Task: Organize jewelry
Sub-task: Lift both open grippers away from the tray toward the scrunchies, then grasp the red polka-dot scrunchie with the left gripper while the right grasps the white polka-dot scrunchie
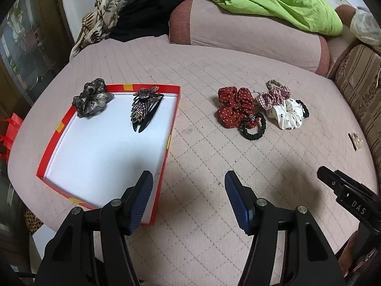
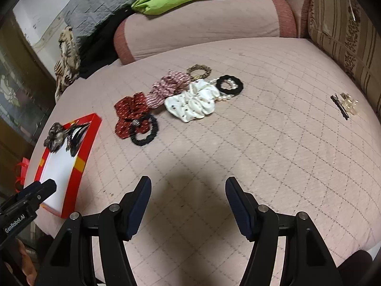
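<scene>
A red-rimmed box (image 1: 172, 119) with a white floor lies on the pink quilt; it also shows in the right wrist view (image 2: 82, 152). In it lie a dark flower scrunchie (image 1: 91, 100) and a jewelled butterfly hair clip (image 1: 144, 106). Out on the quilt sit a red dotted scrunchie (image 1: 234, 109), a thin black hair tie (image 1: 253, 126), a plaid scrunchie (image 1: 273, 96) and a white scrunchie (image 1: 287, 113). A black tie with pearls (image 2: 229, 85) lies behind them. My left gripper (image 1: 189, 183) is open and empty at the box's near corner. My right gripper (image 2: 188, 188) is open and empty over bare quilt.
Small hair pins and a pale clip (image 2: 345, 104) lie at the quilt's right edge. A pink bolster (image 1: 245, 35) and green cloth (image 1: 281, 2) lie behind. A striped cushion (image 2: 343, 23) borders the right side. A red bag (image 1: 10, 131) hangs left of the bed.
</scene>
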Demonstrator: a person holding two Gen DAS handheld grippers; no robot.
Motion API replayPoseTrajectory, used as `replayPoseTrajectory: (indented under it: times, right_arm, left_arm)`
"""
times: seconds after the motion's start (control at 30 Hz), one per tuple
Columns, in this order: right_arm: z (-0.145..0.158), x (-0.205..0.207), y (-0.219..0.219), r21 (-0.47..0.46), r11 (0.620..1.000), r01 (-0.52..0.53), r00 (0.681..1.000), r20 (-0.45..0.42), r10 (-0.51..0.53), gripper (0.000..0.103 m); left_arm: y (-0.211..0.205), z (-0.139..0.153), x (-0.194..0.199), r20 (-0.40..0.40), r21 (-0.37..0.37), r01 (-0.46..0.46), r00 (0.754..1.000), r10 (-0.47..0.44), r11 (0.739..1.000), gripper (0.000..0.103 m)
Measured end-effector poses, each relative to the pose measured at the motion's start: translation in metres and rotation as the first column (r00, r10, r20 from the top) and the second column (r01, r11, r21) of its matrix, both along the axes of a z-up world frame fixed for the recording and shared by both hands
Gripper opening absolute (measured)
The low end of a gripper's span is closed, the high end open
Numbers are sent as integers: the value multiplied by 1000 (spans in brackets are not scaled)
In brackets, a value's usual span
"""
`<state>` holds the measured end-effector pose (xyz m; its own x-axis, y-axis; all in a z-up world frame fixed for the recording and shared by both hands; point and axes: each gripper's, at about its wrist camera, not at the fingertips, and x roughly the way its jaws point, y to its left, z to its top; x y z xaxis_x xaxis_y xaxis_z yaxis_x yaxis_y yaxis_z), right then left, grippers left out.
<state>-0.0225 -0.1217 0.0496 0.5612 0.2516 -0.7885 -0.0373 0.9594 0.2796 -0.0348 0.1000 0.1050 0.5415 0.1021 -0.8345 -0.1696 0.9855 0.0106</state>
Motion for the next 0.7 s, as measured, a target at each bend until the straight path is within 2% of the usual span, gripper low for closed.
replayPoseTrajectory:
  times: [0.23, 0.47, 0.7]
  right_arm:
    - [-11, 11, -25, 7, 999, 52, 998, -17, -52, 69]
    - [-19, 46, -36, 2, 999, 40, 999, 2, -40, 69]
    - [-24, 99, -40, 76, 997, 29, 999, 19, -30, 69]
  left_arm:
    - [4, -8, 28, -10, -42, 40, 999, -40, 998, 62]
    - [7, -27, 92, -40, -165, 59, 997, -67, 984, 62]
    - [6, -58, 157, -71, -286, 58, 994, -82, 956, 62]
